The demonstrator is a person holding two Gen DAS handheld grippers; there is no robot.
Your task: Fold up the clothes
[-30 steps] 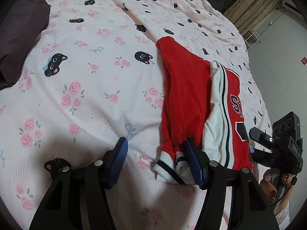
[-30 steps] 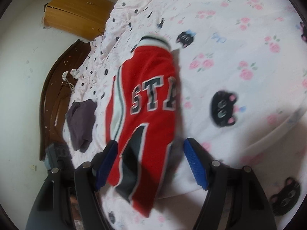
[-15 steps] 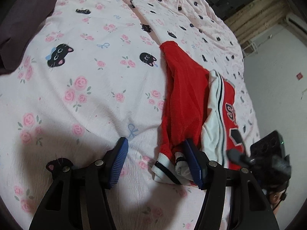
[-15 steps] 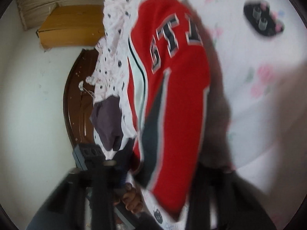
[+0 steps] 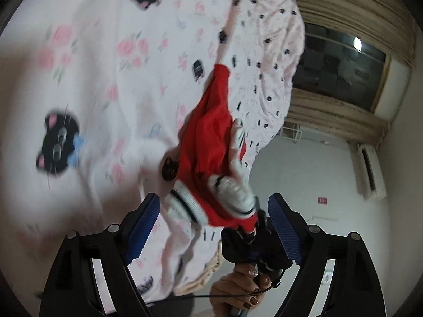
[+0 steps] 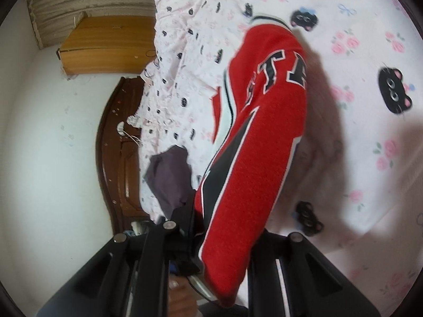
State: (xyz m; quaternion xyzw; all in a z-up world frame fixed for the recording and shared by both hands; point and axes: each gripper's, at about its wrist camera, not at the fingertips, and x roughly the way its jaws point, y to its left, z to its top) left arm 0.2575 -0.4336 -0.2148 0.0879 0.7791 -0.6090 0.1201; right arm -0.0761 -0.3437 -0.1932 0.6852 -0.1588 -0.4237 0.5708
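A red jacket with white sleeves and striped cuffs hangs partly lifted off the pink bedspread. In the left wrist view my left gripper is open, its blue pads on either side of the cuffed end, not touching it. The right gripper shows just beyond, holding the jacket's hem. In the right wrist view the red jacket with black lettering drapes over my right gripper, which is shut on it; its fingertips are hidden under the cloth.
A dark purple garment lies near the bed's edge. A dark wooden headboard and a light wooden cabinet stand beyond the bed. A window with curtains and a white wall lie past the bed in the left view.
The right gripper closed on the jacket and lifted it off the bed. The left gripper swung up and turned toward the window; its pads stay apart.
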